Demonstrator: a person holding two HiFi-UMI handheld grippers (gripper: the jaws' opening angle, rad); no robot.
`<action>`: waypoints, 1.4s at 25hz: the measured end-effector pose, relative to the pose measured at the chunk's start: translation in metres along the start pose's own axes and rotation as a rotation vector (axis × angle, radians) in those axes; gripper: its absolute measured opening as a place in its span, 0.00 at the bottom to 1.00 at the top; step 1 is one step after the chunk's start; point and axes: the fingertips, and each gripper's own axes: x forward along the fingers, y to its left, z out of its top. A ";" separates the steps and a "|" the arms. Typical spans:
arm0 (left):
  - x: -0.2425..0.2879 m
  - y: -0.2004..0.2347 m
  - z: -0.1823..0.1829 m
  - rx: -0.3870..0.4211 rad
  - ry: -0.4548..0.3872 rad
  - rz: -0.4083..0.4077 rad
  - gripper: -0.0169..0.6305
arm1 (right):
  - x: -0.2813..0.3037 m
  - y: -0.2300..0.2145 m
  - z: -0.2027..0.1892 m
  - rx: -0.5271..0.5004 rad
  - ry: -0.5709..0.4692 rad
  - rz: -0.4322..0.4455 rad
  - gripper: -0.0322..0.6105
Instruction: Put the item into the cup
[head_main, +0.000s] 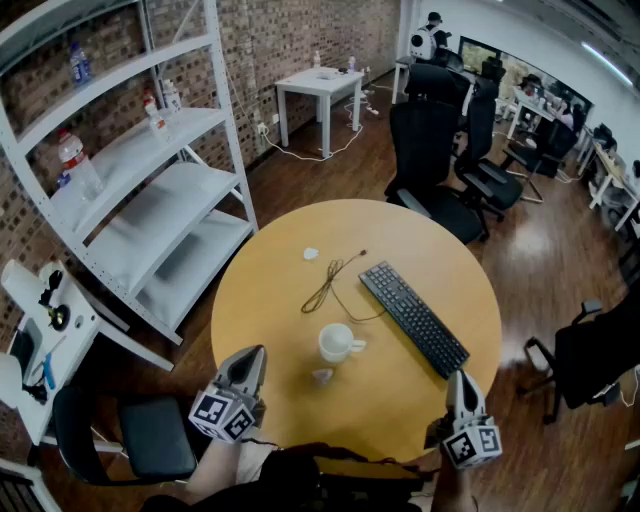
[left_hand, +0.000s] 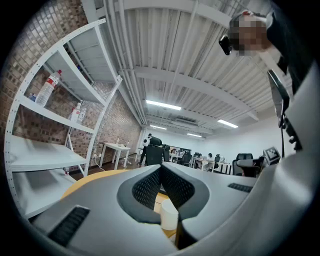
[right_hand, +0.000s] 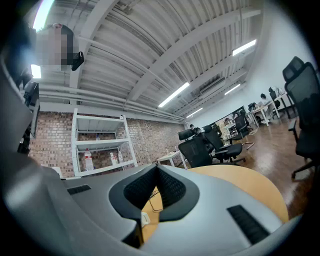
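Note:
A white cup (head_main: 338, 342) with its handle to the right stands near the middle of the round yellow table (head_main: 290, 300). A small pale item (head_main: 322, 376) lies on the table just in front of the cup. My left gripper (head_main: 257, 351) hovers at the table's near left edge, shut and empty, left of the item. In the left gripper view the cup (left_hand: 169, 218) shows low behind the closed jaws. My right gripper (head_main: 457, 376) sits at the near right edge, shut and holding nothing.
A black keyboard (head_main: 413, 317) lies diagonally right of the cup, with a thin dark cable (head_main: 333, 281) behind it and a small white scrap (head_main: 311, 254) farther back. White shelving (head_main: 150, 190) stands to the left and black office chairs (head_main: 430, 150) behind the table.

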 end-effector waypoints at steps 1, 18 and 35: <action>0.007 -0.003 -0.005 0.005 0.016 -0.015 0.03 | -0.001 -0.001 0.001 0.003 -0.002 -0.005 0.06; 0.081 -0.046 -0.213 0.132 0.626 -0.239 0.39 | -0.034 -0.018 -0.008 0.014 0.014 -0.104 0.06; 0.088 -0.042 -0.287 0.233 0.873 -0.258 0.26 | -0.044 -0.017 -0.008 0.002 0.043 -0.138 0.06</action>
